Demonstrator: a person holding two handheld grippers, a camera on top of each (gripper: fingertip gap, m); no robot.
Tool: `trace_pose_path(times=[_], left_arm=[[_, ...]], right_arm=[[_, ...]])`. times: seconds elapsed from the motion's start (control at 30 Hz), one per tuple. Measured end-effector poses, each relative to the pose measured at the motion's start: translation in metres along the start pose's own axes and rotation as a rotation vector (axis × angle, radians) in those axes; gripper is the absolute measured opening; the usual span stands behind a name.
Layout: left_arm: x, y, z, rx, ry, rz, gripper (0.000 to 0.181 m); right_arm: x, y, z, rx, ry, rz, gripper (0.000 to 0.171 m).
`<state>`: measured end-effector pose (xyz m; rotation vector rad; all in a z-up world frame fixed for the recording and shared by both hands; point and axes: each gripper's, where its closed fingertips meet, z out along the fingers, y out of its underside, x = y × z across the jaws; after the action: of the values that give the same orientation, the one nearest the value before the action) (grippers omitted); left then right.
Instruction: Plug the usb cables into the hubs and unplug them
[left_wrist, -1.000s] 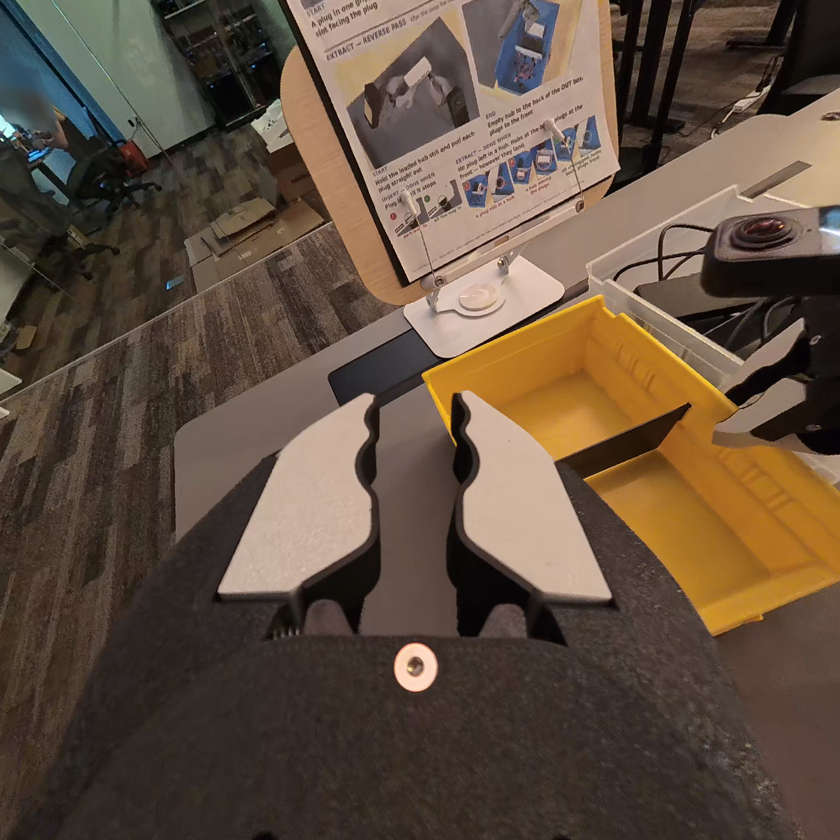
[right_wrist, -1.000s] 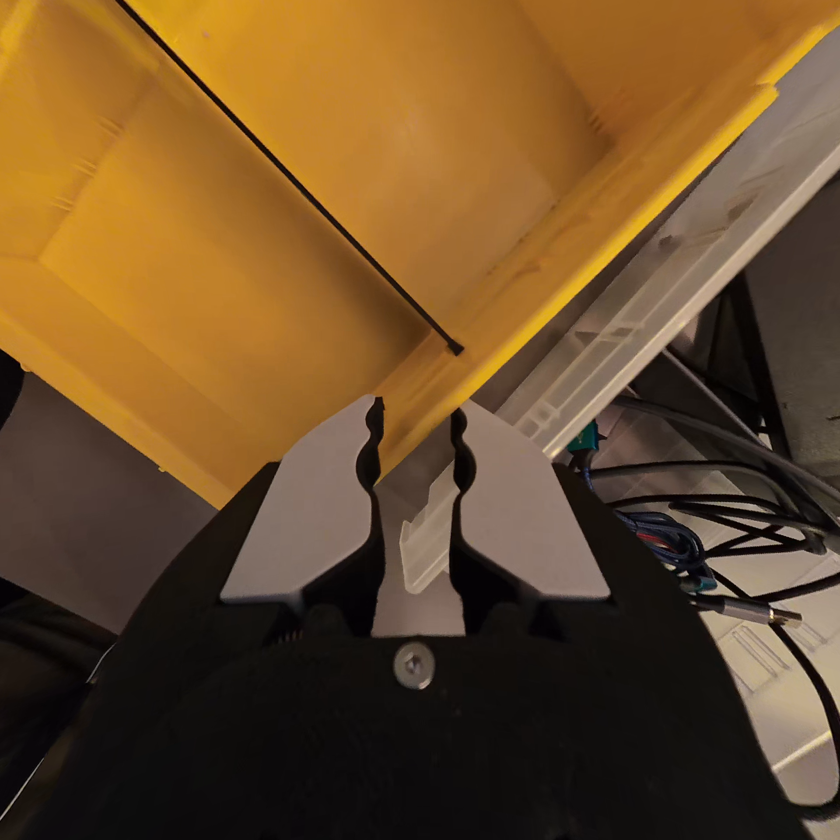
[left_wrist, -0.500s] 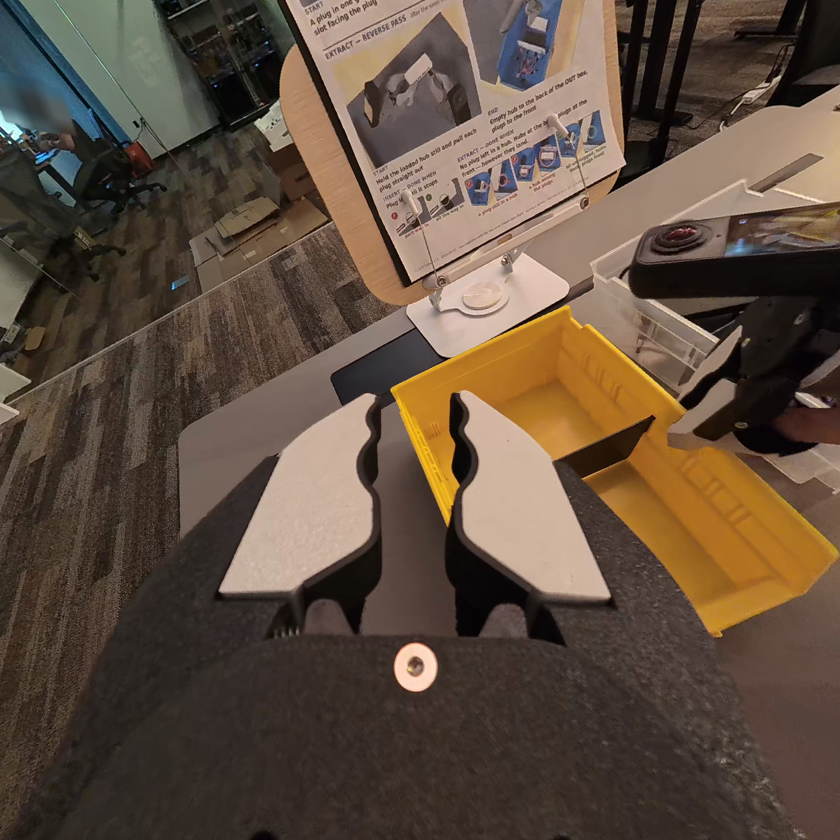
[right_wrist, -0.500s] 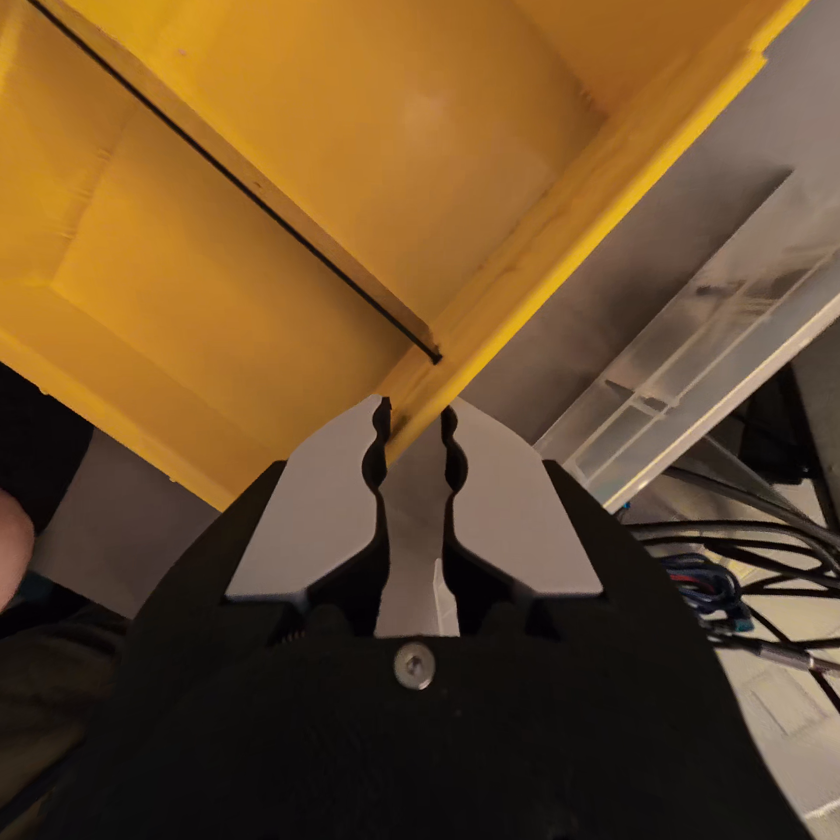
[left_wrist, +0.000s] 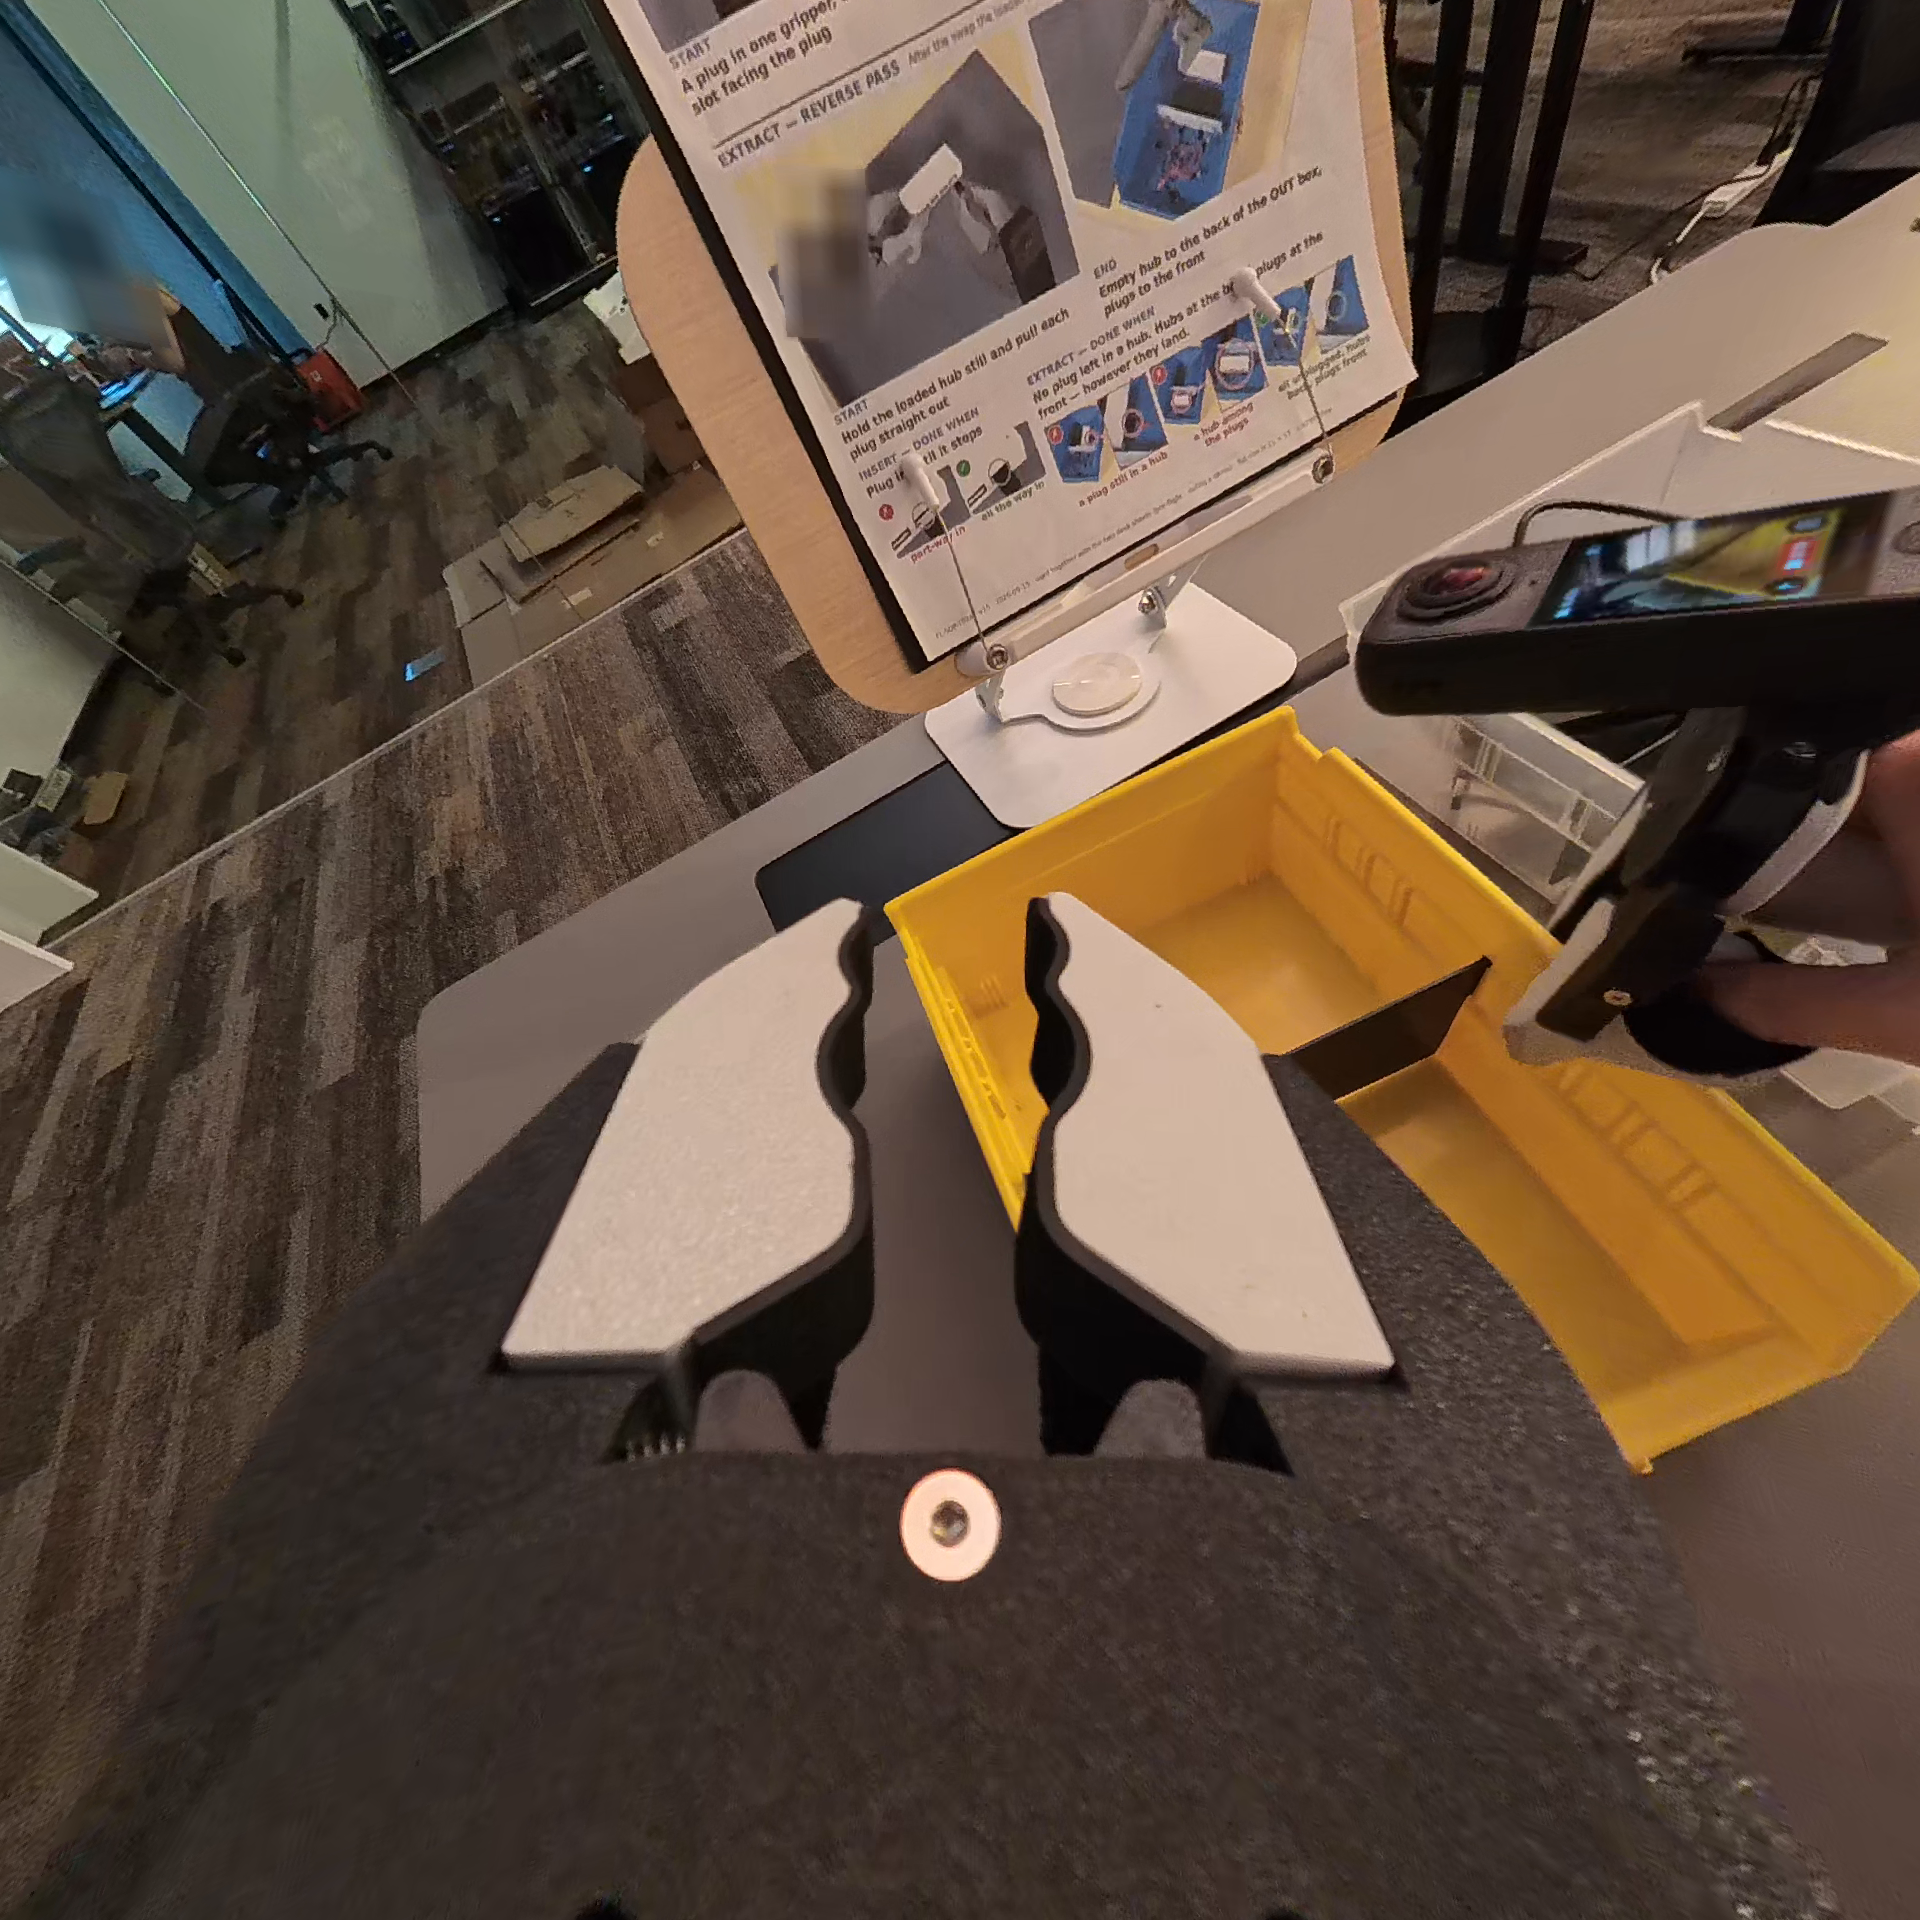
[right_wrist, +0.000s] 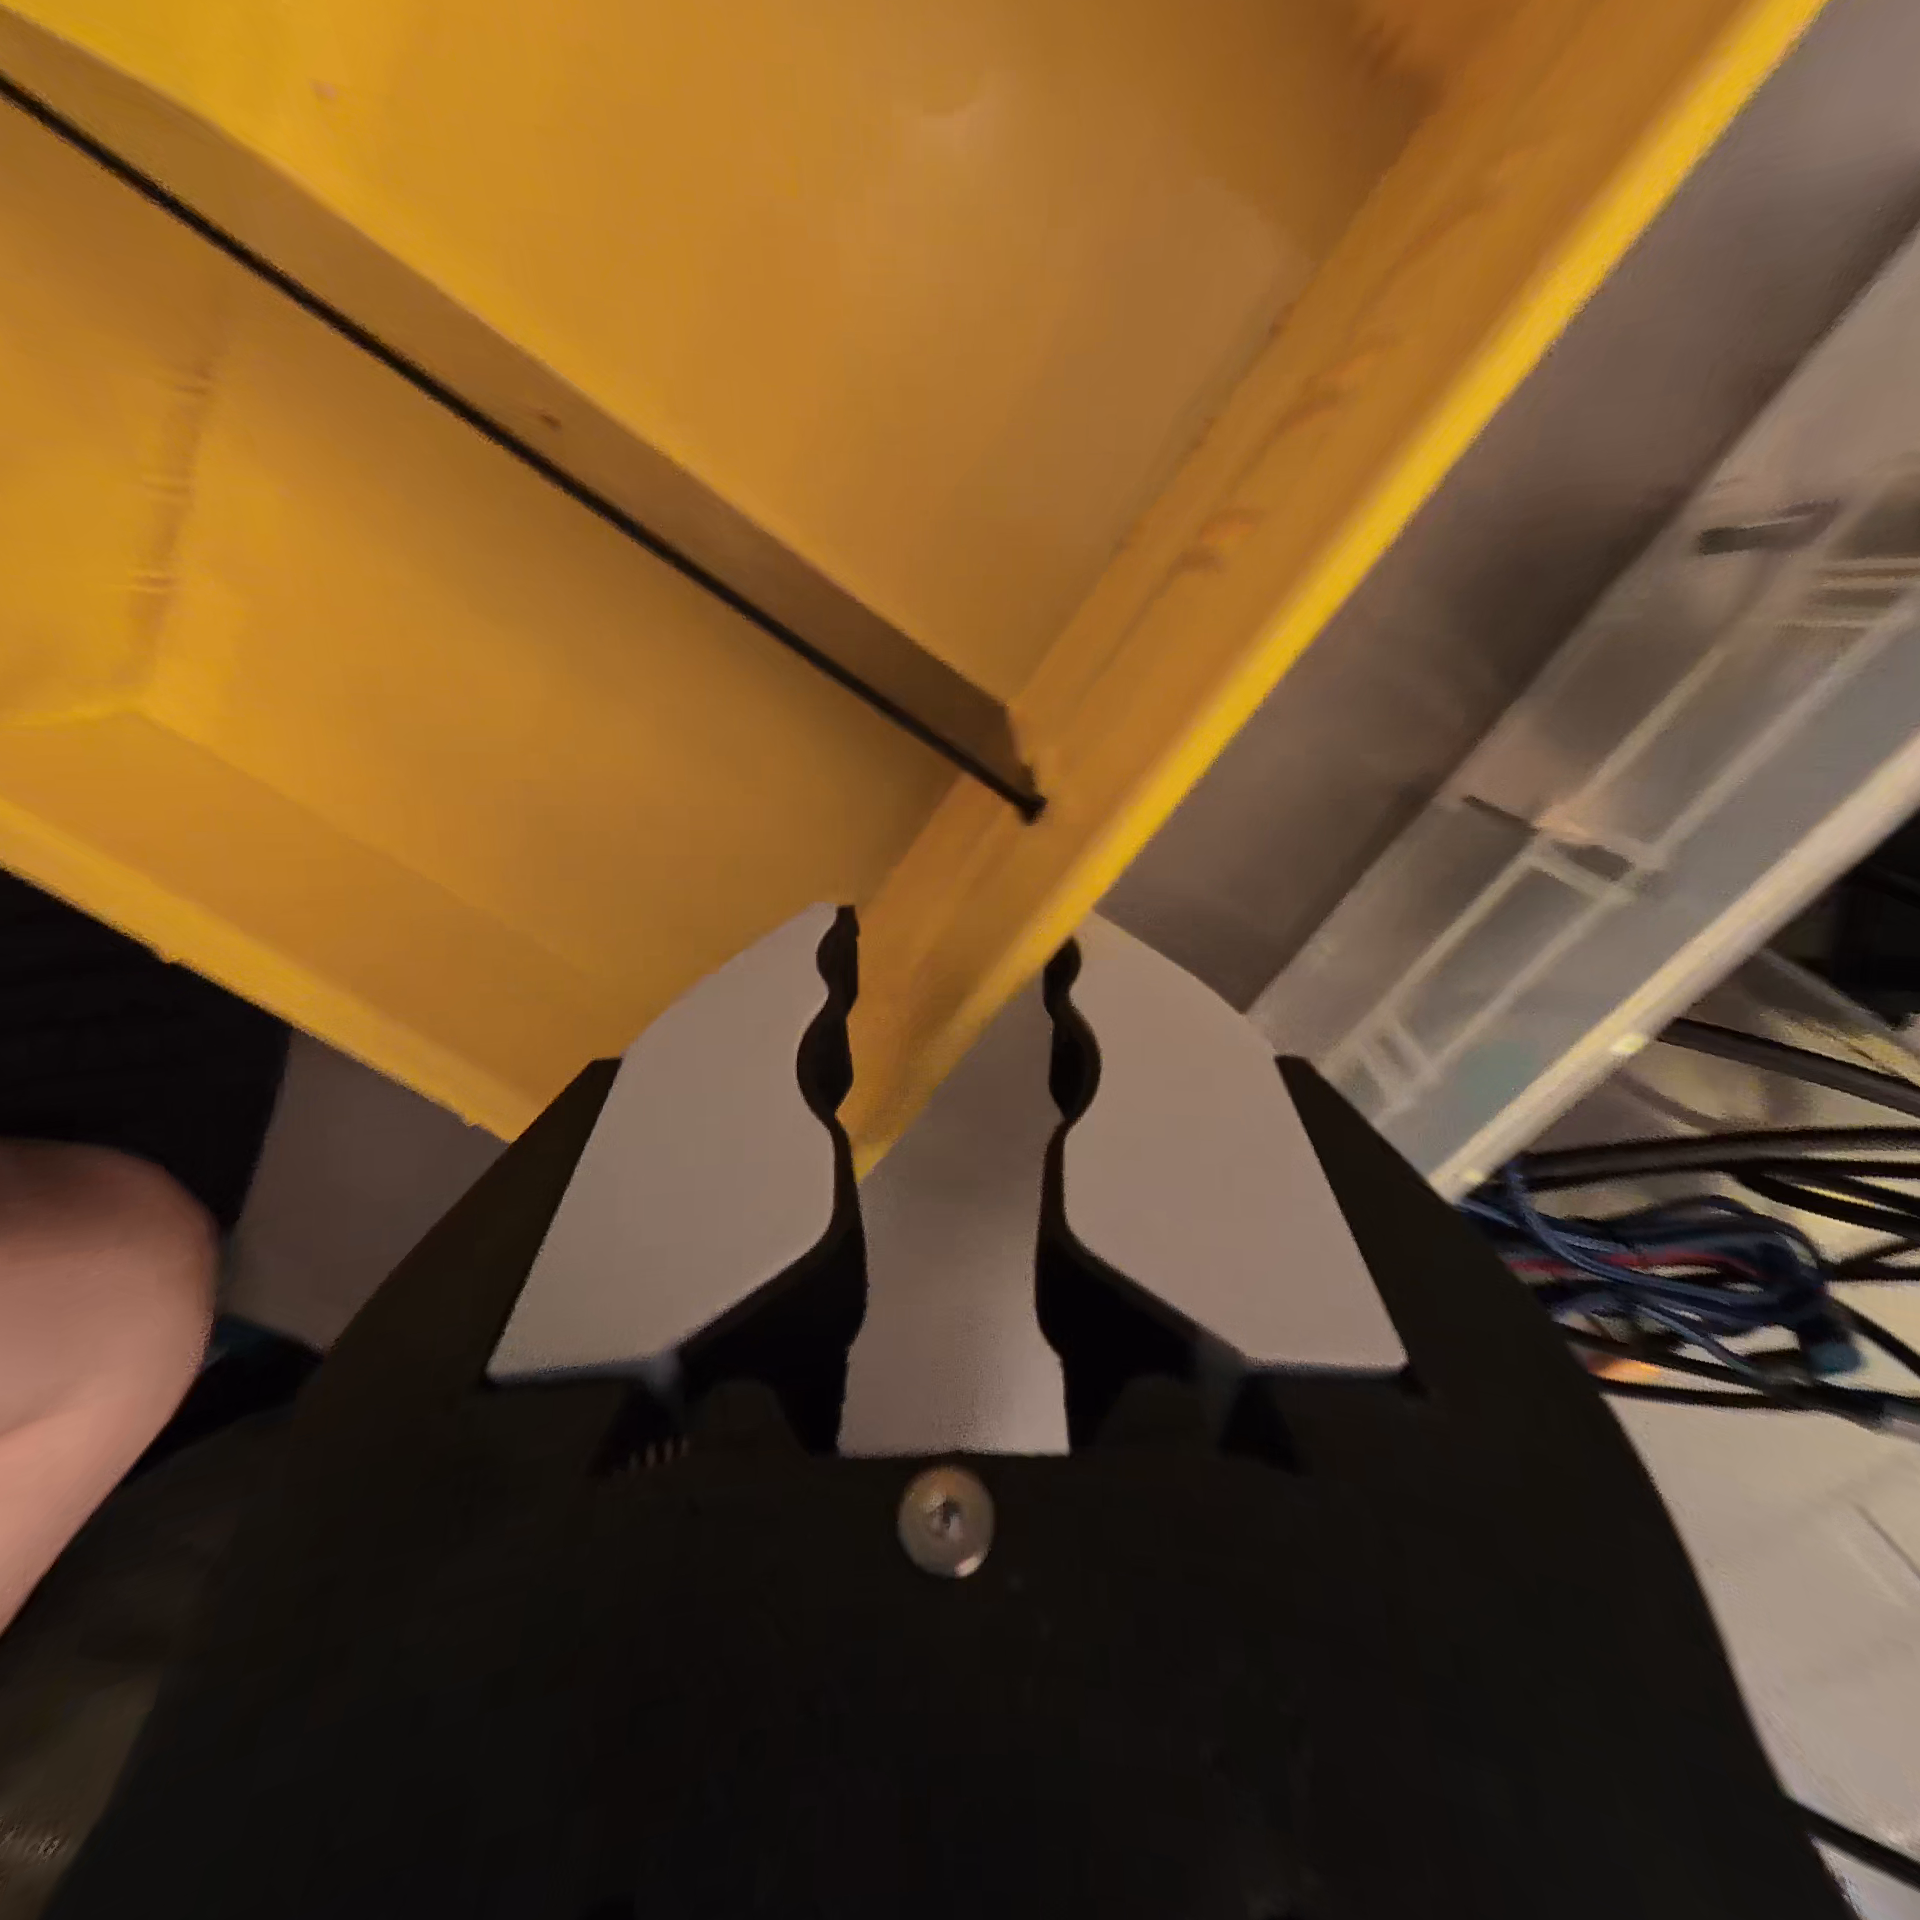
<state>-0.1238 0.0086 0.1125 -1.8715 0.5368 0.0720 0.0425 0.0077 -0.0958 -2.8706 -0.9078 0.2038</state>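
1. At the far left of the left wrist view lies a striped carpet floor (left_wrist: 312, 987), with office chairs (left_wrist: 260, 447) and flattened cardboard (left_wrist: 561, 530) farther back.
2. The left hand-held gripper (left_wrist: 948, 925) hangs over the near left corner of the grey bench (left_wrist: 582, 1029), its fingers spread with nothing between them.
3. Behind it a printed instruction sheet (left_wrist: 1039, 291) leans on a wooden-backed stand with a white foot (left_wrist: 1122, 717).
4. A yellow bin (left_wrist: 1704, 1278) sits on the bench just right of that gripper; a black divider (left_wrist: 1382, 1039) splits it into two compartments, both bare.
5. The right hand-held gripper (right_wrist: 951, 930) straddles the bin's right wall beside the divider; its fingers are spread and grip nothing.
6. Right of the bin, apart from it, stands a clear plastic box (right_wrist: 1621, 831).
7. The usb cables (right_wrist: 1683, 1278), black and blue, lie tangled in that box; no hub can be made out.
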Motion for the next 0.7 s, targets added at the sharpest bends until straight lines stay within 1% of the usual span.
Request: trace_pose_path(times=[0.07, 0.2, 0.33, 0.37, 0.5, 0.53, 0.7], left_arm=[[0.001, 0.003, 0.002, -0.019, 0.01, -0.017, 0.027], [-0.004, 0.008, 0.004, -0.042, -0.009, -0.017, 0.027], [-0.002, 0.006, 0.004, -0.035, -0.003, -0.025, 0.027], [-0.002, 0.006, 0.005, -0.037, -0.001, -0.027, 0.027], [0.002, 0.005, 0.008, -0.044, 0.007, -0.032, 0.026], [0.003, 0.006, 0.008, -0.048, 0.007, -0.027, 0.026], [0.009, 0.003, 0.007, -0.046, 0.016, -0.004, 0.026]], right_arm=[[-0.006, 0.004, 0.004, -0.028, -0.03, 0.009, 0.037], [-0.003, 0.002, 0.009, -0.047, 0.032, 0.028, 0.039], [0.002, 0.008, 0.022, -0.146, 0.097, 0.077, 0.036], [0.002, 0.006, 0.022, -0.138, 0.1, 0.1, 0.031], [-0.007, -0.007, 0.024, -0.058, -0.023, 0.173, 0.017], [-0.007, -0.006, 0.026, -0.058, -0.036, 0.18, 0.017], [0.008, -0.005, 0.027, -0.056, 0.006, 0.179, 0.01]])
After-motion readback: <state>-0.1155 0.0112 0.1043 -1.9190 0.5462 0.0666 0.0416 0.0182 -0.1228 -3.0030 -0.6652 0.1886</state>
